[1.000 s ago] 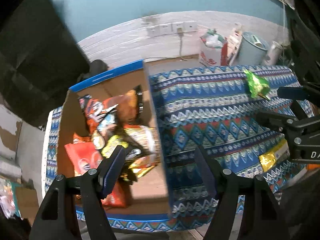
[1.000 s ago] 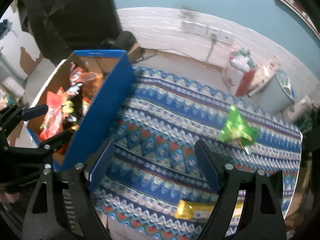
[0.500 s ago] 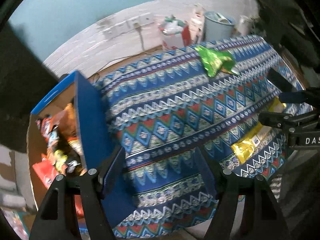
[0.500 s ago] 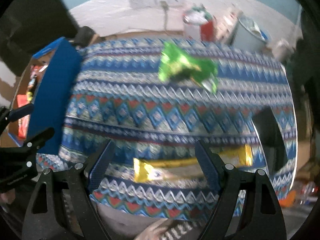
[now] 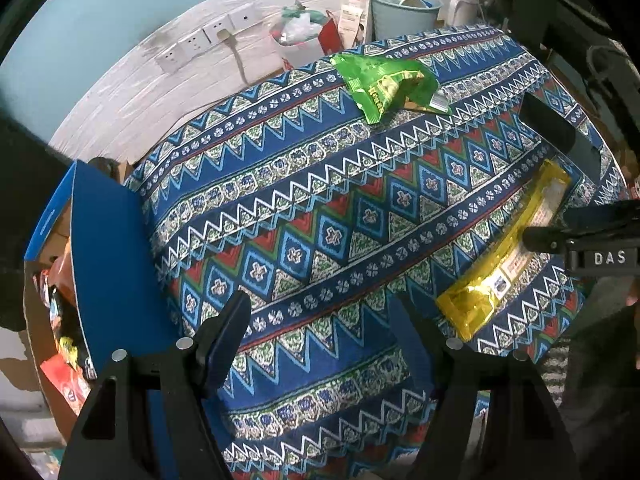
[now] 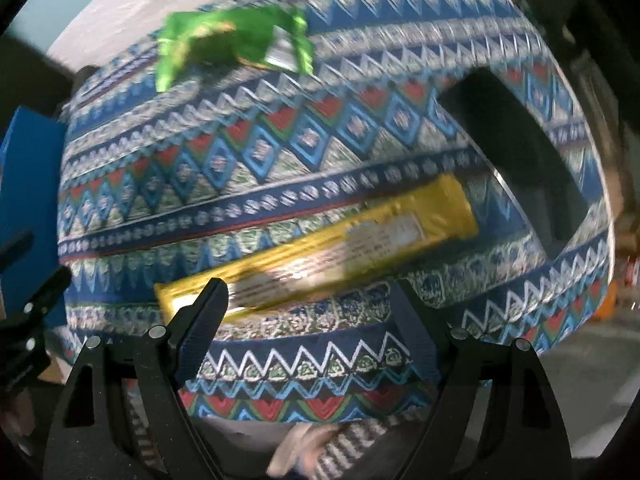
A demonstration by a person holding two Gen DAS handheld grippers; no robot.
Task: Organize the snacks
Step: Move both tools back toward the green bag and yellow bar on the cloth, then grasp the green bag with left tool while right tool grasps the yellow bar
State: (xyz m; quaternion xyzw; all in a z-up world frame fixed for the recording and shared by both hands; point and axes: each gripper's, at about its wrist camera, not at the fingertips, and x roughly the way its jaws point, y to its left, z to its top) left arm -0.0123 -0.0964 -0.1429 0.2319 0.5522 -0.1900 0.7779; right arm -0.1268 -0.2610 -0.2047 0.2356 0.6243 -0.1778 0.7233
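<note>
A long yellow snack packet (image 5: 506, 252) lies near the front right edge of the patterned tablecloth (image 5: 320, 208); it also shows in the right wrist view (image 6: 320, 256). A green snack bag (image 5: 388, 84) lies at the far side, blurred in the right wrist view (image 6: 232, 40). A blue cardboard box (image 5: 108, 256) with several snacks inside stands at the left. My left gripper (image 5: 324, 320) is open and empty above the cloth. My right gripper (image 6: 308, 304) is open, just over the yellow packet, and appears at the right edge of the left wrist view (image 5: 580, 236).
A black flat object (image 6: 516, 160) lies on the cloth at the right, beyond the yellow packet. Behind the table are a wall with sockets (image 5: 200, 40), a grey bin (image 5: 404, 12), a kettle and a white bag. The table's front edge is close below both grippers.
Both grippers swung right, away from the box, and moved closer over the cloth. The right gripper has come down near the yellow packet. Both stay open.
</note>
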